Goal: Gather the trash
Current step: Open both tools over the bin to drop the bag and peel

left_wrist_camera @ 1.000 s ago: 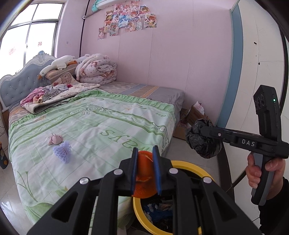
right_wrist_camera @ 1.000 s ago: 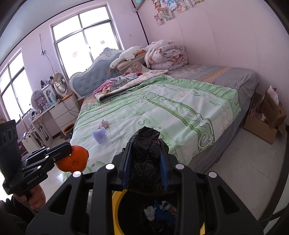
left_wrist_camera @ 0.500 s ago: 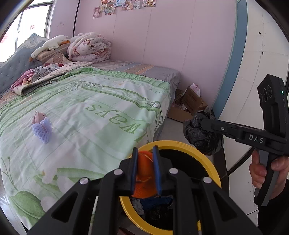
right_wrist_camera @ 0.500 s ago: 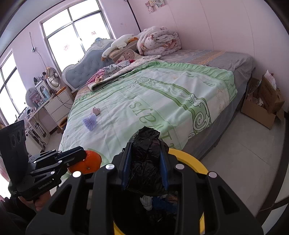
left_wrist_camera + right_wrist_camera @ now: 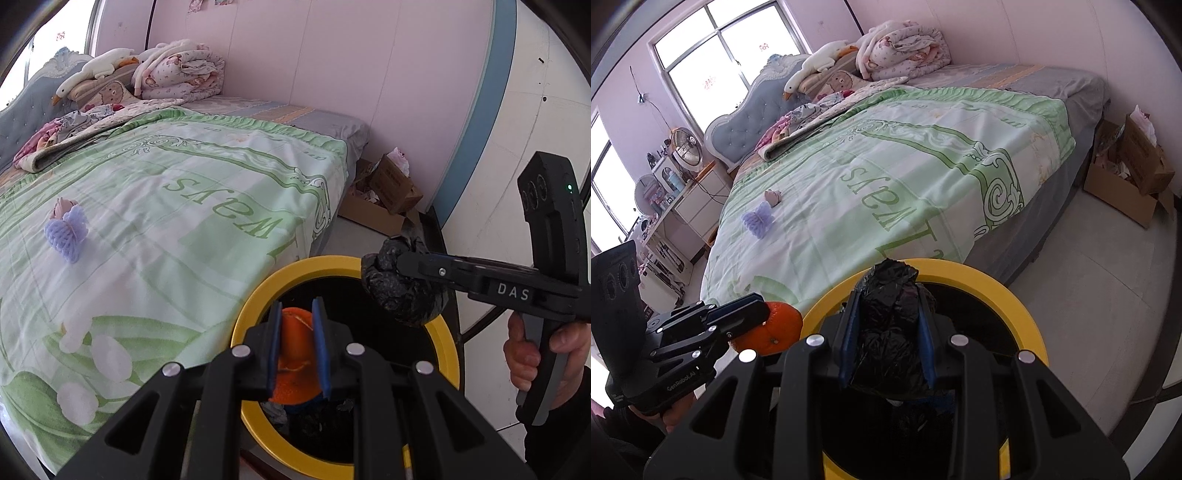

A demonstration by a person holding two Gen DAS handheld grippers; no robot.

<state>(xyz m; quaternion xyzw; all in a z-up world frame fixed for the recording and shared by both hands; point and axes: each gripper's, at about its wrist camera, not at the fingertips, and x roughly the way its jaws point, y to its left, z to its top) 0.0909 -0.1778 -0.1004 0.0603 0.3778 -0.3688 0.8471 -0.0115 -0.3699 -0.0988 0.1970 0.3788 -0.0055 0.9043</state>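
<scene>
Over the bed, left side: purple foam net (image 5: 66, 236) and a small pink scrap (image 5: 62, 206) lie on the green quilt (image 5: 177, 221), uncollected.
Left gripper (image 5: 297, 347): clenched on the orange peel (image 5: 295, 354), poised above the bin mouth.
Yellow-rimmed bin (image 5: 255, 295): stands just beside the bed edge, some litter inside.
Right gripper (image 5: 888, 339): clamped on a crumpled black bag (image 5: 890, 332), above the bin's opening.
Step in hand: dropping both pieces, by my reading.
Next move: spread both sets of fingers while centred inside the rim, then return for the quilt items.
</scene>
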